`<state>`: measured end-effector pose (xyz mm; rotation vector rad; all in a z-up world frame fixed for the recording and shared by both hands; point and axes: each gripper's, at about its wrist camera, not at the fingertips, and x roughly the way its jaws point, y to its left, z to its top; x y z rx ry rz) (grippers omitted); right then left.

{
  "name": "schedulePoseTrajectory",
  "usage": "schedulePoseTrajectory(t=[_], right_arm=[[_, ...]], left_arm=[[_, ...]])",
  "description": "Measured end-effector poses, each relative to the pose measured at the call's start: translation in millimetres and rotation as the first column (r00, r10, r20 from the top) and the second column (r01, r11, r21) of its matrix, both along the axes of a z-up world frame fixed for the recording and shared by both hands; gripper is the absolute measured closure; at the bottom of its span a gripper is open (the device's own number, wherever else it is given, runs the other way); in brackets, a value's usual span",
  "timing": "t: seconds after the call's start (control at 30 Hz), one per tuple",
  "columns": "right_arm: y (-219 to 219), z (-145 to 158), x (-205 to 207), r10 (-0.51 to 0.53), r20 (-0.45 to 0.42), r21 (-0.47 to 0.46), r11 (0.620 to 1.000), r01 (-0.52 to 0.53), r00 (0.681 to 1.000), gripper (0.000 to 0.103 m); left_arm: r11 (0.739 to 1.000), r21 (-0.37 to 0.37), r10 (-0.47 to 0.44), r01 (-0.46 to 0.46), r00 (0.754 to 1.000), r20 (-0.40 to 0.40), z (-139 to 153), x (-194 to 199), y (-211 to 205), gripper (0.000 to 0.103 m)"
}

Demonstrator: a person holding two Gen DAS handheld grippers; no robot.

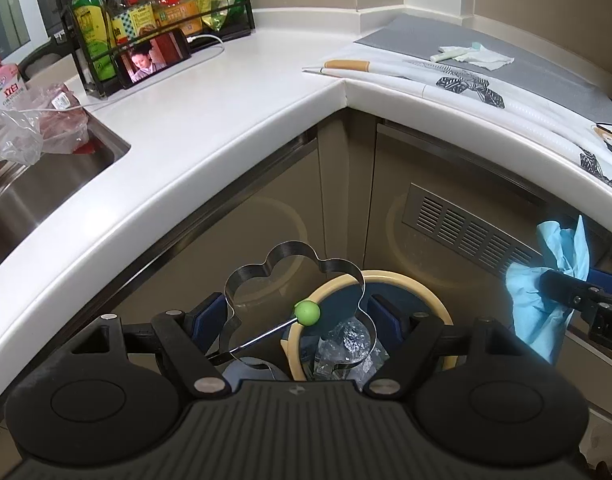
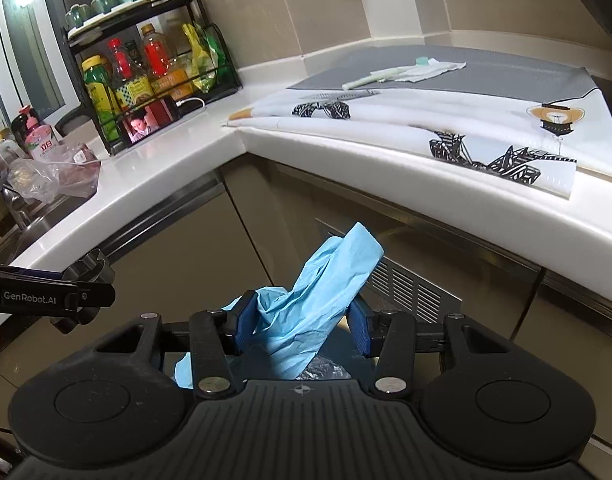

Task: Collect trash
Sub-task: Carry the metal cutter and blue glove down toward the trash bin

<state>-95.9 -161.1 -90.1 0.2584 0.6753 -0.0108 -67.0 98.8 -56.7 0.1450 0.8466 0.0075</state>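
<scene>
Down low, the left gripper (image 1: 301,312) is clamped on a flower-shaped metal ring (image 1: 297,308) over the round bin (image 1: 430,292), which already holds crinkled plastic, and the right gripper (image 2: 299,322) has its jaws pinched on a crumpled blue sheet (image 2: 318,300) just above that same bin, so both drops look imminent. Beyond the curved countertop edge (image 1: 225,152), paper scraps (image 2: 410,70) on the grey mat (image 2: 506,76) are left, with open room below the overhang.
</scene>
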Motion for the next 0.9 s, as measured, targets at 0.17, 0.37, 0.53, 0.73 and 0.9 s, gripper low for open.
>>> schedulePoseTrajectory(t=[0.17,0.37,0.53,0.73,0.9], right_arm=[[1.2,-4.2,4.6,0.012,-0.018,-0.004,1.0,-0.012,1.0,0.052],[3.0,-10.7,10.5,0.024,-0.04,-0.015,1.0,-0.025,0.999,0.051],[8.7,-17.9,21.4,0.05,-0.06,-0.055,0.997,-0.053,0.997,0.051],[20.8,-32.5,44.0,0.095,-0.093,-0.105,0.989,-0.104,0.991,0.051],[25.0,-48.2,64.0,0.109,-0.139,-0.105,0.987,-0.124,0.984,0.051]], left_arm=[[1.0,-0.016,-0.003,0.003,0.999,-0.037,-7.2,5.7,1.4,0.022],[1.0,-0.014,-0.02,0.019,0.998,-0.065,-16.6,11.9,-4.1,0.022],[0.999,-0.005,-0.034,0.033,0.996,-0.088,-25.7,23.2,-10.8,0.022],[0.999,-0.018,-0.038,0.036,0.991,-0.127,-43.9,48.1,-17.5,0.022],[0.999,-0.026,-0.033,0.029,0.985,-0.172,-64.7,71.7,-19.8,0.022]])
